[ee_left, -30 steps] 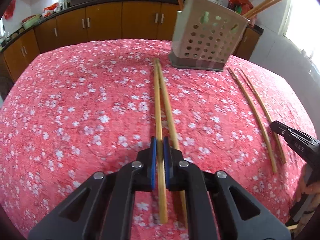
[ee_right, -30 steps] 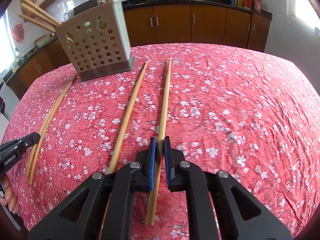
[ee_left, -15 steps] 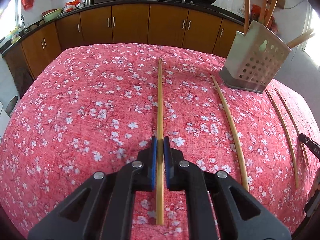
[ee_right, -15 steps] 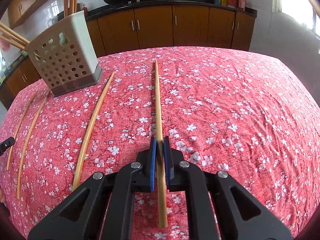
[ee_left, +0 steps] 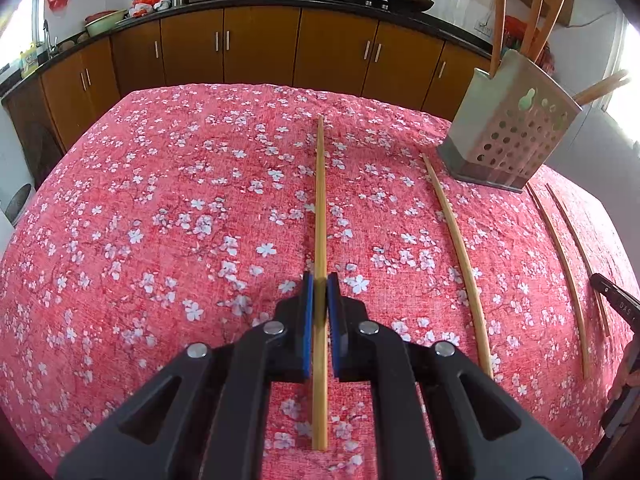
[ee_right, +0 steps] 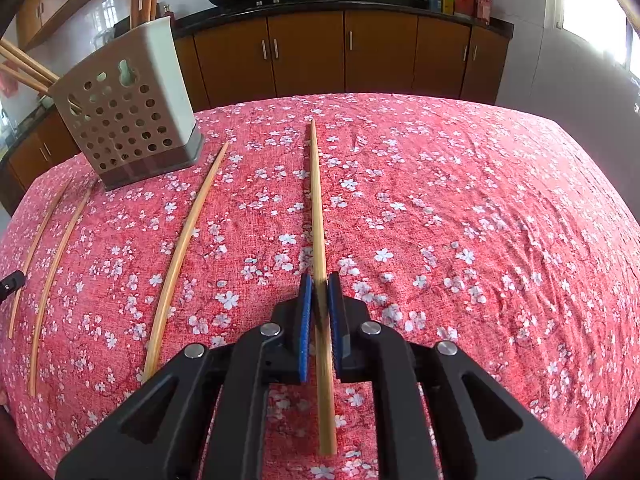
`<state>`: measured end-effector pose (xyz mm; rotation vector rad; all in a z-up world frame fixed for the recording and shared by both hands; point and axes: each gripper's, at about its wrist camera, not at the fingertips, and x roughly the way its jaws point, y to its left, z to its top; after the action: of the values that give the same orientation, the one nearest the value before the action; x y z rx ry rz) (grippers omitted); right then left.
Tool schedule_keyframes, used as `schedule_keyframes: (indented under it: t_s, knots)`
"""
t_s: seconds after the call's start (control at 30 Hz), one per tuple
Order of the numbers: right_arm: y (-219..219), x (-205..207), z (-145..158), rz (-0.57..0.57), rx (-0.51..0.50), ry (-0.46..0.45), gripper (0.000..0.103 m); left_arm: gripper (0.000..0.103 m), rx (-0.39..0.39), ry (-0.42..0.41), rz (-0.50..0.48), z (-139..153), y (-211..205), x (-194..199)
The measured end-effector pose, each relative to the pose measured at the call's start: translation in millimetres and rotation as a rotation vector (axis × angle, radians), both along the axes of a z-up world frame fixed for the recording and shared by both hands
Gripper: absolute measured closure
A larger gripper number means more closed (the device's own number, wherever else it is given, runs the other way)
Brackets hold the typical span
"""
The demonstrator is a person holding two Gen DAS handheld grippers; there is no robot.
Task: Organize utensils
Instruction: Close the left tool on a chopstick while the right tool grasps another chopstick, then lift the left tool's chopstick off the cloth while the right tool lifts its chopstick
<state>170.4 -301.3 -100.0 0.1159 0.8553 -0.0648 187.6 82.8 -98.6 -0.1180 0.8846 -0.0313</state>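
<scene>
Left gripper [ee_left: 320, 280] clamped on chopstick [ee_left: 320, 200]. Right gripper [ee_right: 319, 280] clamped on second chopstick [ee_right: 317, 200]; perforated utensil holder [ee_right: 128, 120] ahead-left of it.

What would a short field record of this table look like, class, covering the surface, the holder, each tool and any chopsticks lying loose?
surface: red floral tablecloth
holder: perforated utensil holder, upright, with stored chopsticks standing in it
left tool: shut on left-held chopstick
right tool: shut on right-held chopstick
loose: first spare chopstick lies on the cloth right of the left tool; second spare chopstick lies left of the right tool
</scene>
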Motion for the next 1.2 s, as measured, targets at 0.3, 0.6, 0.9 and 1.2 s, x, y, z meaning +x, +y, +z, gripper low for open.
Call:
schedule_keyframes:
  t_s: [0.3,0.6,0.9,1.2]
  knots:
    - [-1.4,-0.8,0.0,0.000,0.004,-0.001,0.092,0.094,-0.019,0.000,0.003,-0.6,-2.8,0.2]
    - [-1.5,-1.4,0.3,-0.001,0.012,-0.002,0.092,0.094,-0.019,0.000,0.003,-0.3,-2.0,0.1]
    - [-1.5,-1.7,0.6,-0.003,0.015,-0.003,0.092,0.093,-0.018,0.001,0.003,-0.1,-1.6,-0.2]
    - [-1.0,-1.7,0.7,-0.004,0.014,-0.003,0.092,0.093,-0.019,0.001,0.003,0.2,-1.7,-0.5]
